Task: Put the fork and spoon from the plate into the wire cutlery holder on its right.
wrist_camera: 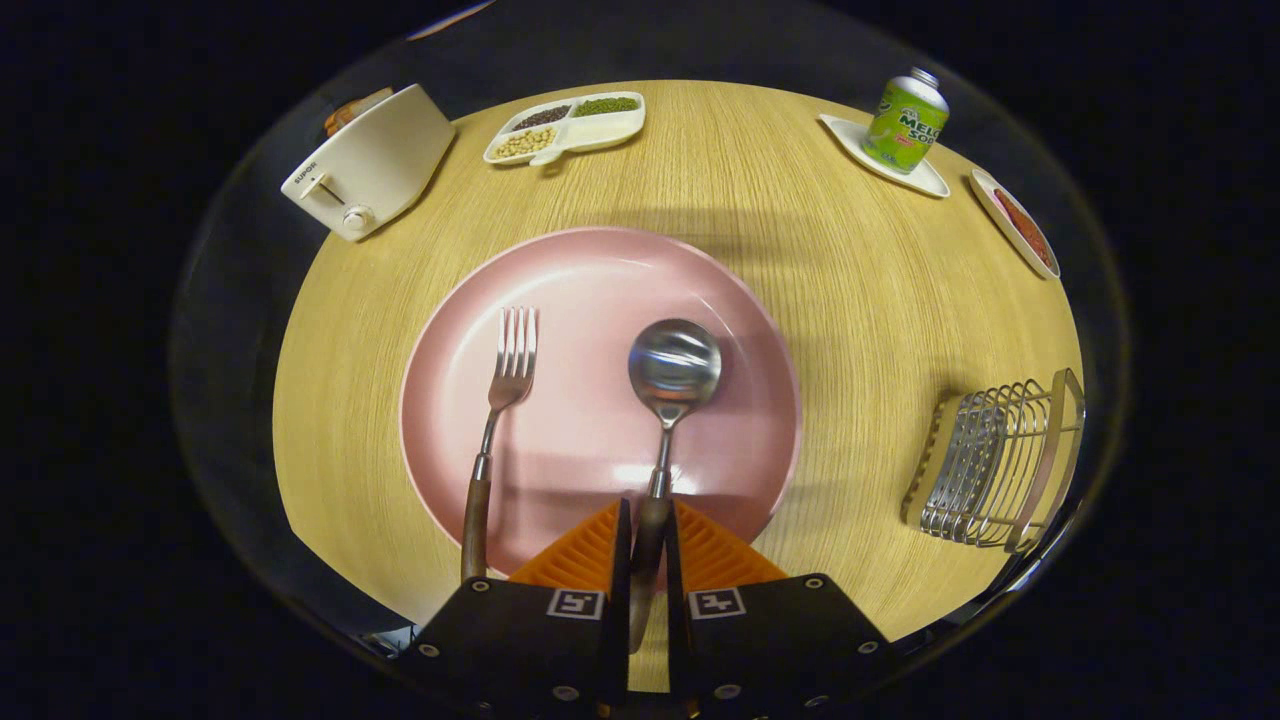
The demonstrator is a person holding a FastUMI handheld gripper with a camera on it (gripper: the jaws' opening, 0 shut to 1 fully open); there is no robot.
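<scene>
Gripper (648, 545) at bottom centre, jaws clamped on the spoon (668, 400) handle over the pink plate (600, 270); fork (497, 420) left, wire cutlery holder (995, 465) at right.

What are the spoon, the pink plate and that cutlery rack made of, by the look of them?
The spoon, its handle pinched in the hand-held gripper, looks like polished steel: mirror-bright bowl, with a darker, perhaps wooden, handle. The plate seems glazed ceramic or smooth plastic, with a soft sheen. The cutlery holder looks like shiny metal wire on a pale wooden frame.
</scene>
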